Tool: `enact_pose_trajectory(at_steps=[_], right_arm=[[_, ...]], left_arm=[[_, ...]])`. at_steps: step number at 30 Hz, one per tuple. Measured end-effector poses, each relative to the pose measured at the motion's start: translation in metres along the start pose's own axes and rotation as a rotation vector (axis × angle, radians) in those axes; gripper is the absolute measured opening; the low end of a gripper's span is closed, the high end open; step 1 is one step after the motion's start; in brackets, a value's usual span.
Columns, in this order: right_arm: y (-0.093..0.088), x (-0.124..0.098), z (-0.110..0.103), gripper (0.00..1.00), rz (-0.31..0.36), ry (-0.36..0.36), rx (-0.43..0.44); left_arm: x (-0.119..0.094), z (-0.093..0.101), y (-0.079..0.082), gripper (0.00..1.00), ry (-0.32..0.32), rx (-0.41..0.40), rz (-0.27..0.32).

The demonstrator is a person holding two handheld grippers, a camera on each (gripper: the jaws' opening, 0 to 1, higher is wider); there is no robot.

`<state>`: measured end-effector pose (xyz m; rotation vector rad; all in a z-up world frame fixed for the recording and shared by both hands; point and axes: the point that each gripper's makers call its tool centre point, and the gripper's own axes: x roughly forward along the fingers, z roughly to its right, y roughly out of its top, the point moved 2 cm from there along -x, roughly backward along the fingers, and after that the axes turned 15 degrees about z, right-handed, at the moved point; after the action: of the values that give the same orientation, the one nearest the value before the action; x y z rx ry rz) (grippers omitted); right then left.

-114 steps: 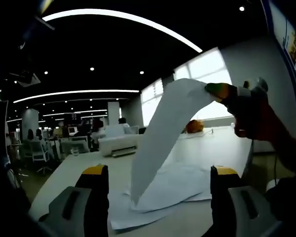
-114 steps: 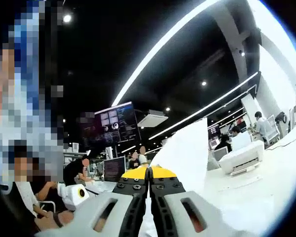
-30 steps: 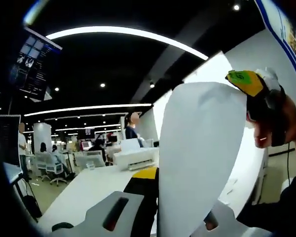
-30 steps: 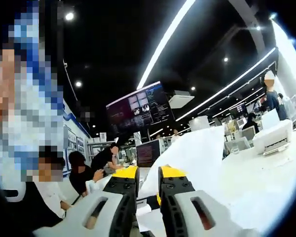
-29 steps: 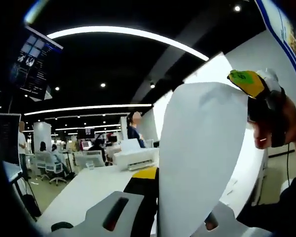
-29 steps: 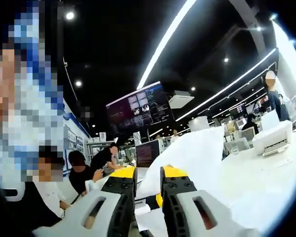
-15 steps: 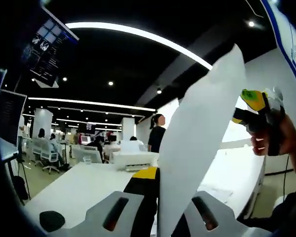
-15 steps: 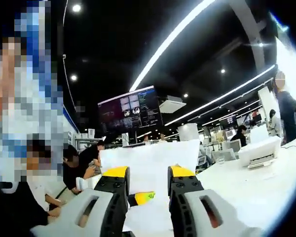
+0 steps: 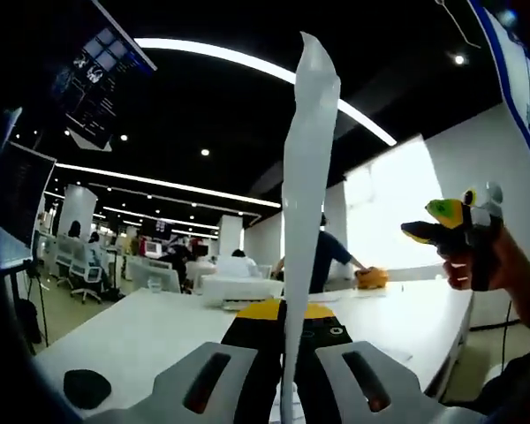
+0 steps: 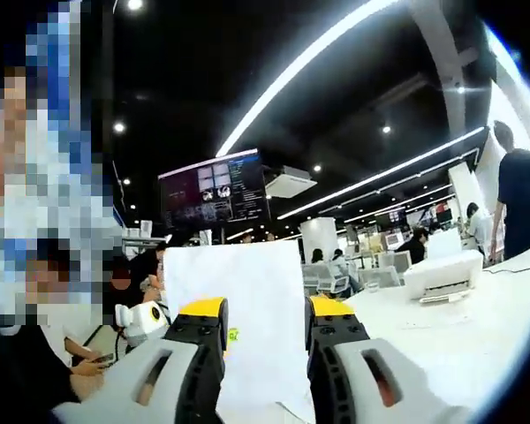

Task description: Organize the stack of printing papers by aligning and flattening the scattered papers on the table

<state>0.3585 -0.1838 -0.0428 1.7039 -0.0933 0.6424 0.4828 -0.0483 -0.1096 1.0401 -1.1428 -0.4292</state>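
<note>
One sheet of printing paper (image 9: 302,230) stands edge-on at frame centre, clamped in my left tool (image 9: 284,311), my right tool (image 10: 263,309) gaping apart before it; lifting step in hand, I judge; next, lower it flat onto the bench (image 9: 141,329).

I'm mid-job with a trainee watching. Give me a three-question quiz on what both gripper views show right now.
1. True or false: the left gripper is shut on the sheet of paper.
2. The right gripper is: A) open, B) shut on the sheet, C) shut on nothing.
3. What white machine stands on the table in the right gripper view?

Key: 1 true; 2 A; 3 the printer.
</note>
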Motion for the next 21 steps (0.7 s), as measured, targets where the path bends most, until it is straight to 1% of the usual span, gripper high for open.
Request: enact_pose_trajectory(at_steps=[3, 7, 11, 16, 19, 21], right_arm=[[-0.006, -0.005, 0.008, 0.33, -0.027, -0.021, -0.007], [-0.011, -0.014, 0.018, 0.35, -0.050, -0.045, -0.008], [-0.015, -0.022, 0.031, 0.36, -0.069, -0.076, -0.028], [-0.018, -0.031, 0.044, 0.36, -0.078, -0.116, -0.027], [-0.022, -0.036, 0.050, 0.37, -0.081, -0.138, -0.027], [-0.028, -0.039, 0.053, 0.39, -0.098, -0.145, -0.022]], left_arm=[[0.000, 0.001, -0.001, 0.05, -0.001, 0.000, 0.000], [0.000, -0.001, 0.000, 0.05, -0.001, -0.010, 0.015], [-0.001, -0.004, -0.002, 0.05, 0.008, -0.013, 0.006], [-0.003, -0.008, 0.001, 0.05, 0.013, -0.047, 0.022], [-0.004, -0.013, 0.003, 0.05, 0.026, -0.108, 0.039], [-0.005, -0.015, 0.003, 0.05, 0.032, -0.135, 0.050]])
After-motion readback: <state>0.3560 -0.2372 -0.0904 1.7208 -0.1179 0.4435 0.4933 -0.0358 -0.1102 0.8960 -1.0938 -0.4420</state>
